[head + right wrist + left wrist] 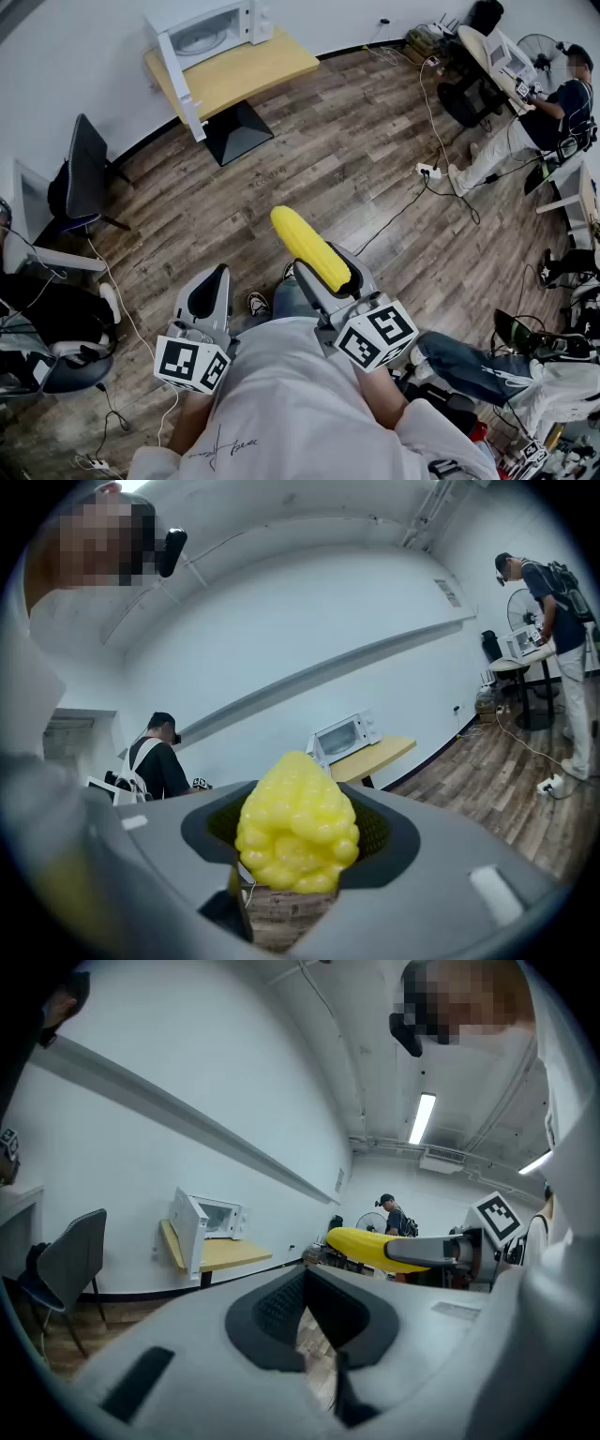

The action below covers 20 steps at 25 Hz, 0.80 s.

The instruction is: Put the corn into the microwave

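Brown wooden floor [356, 150] fills the room. By the far wall, a white microwave [211, 28] sits on a yellow table [253, 70], and its door [181, 80] hangs open. The yellow corn [307, 246] is well away from the microwave, not inside it. The right gripper [326, 270] squeezes the corn between its jaws, and the corn's tip points toward the microwave. The left gripper [210, 295], just as far from the microwave, has its jaws closed together on nothing. A black chair [84, 178] stands left of the microwave.

Glossy, bumpy corn [296, 822]; matt grey plastic left tool [314, 1316]; wood-grain plank floor [356, 159]; smooth pale wooden table [253, 70].
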{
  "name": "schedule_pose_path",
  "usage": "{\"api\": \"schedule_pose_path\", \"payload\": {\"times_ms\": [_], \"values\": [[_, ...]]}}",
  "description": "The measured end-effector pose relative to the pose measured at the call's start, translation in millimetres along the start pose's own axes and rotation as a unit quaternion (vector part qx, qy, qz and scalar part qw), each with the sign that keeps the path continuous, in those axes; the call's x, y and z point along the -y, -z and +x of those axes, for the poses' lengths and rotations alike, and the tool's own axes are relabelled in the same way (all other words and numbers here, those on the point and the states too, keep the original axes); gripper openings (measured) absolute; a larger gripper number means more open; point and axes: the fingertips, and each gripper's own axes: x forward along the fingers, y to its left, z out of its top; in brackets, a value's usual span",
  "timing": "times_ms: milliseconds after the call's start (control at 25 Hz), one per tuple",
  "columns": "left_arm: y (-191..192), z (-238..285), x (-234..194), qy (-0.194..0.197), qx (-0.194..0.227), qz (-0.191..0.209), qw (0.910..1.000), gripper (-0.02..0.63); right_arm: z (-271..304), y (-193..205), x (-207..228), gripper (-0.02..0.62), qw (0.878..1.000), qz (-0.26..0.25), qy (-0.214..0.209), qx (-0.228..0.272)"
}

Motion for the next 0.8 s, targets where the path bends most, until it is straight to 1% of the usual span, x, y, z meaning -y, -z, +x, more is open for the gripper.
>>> {"api": "schedule_pose_path", "payload": {"times_ms": [240, 360, 440, 560, 640, 800], "values": [[-4.0, 1.3, 4.0, 0.005, -0.001, 0.004, 1.0, -0.012, 0.6, -5.1, -5.8, 0.262, 1.0, -0.008, -0.007, -0.002], [-5.1, 5.4, 0.6, 0.005, -0.002, 0.005, 1.0, -0.012, 5.5, -8.7, -3.2, 0.262, 1.0, 0.012, -0.011, 0.005], [-8.2, 8.3, -8.3, -0.006, 0.003, -0.004, 1.0, -0.012, 13.0, -11.0, 1.1, 0.262, 0.999, 0.028, -0.014, 0.009], [-22.2, 16.6, -23.3, -0.025, 0.027, -0.023, 0.9991, -0.012, 26.5, -19.2, 8.8, 0.262, 0.999, 0.038, -0.017, 0.012], [-27.3, 27.5, -25.7, -0.025, 0.029, -0.022, 0.999, -0.012, 32.9, -24.7, 15.8, 0.262, 0.999, 0.041, -0.021, 0.013], [-30.1, 55.3, -25.2, -0.019, 0.019, -0.013, 0.9995, -0.012, 46.5, -32.2, 35.9, 0.262, 0.998, 0.047, -0.028, 0.008]]}}
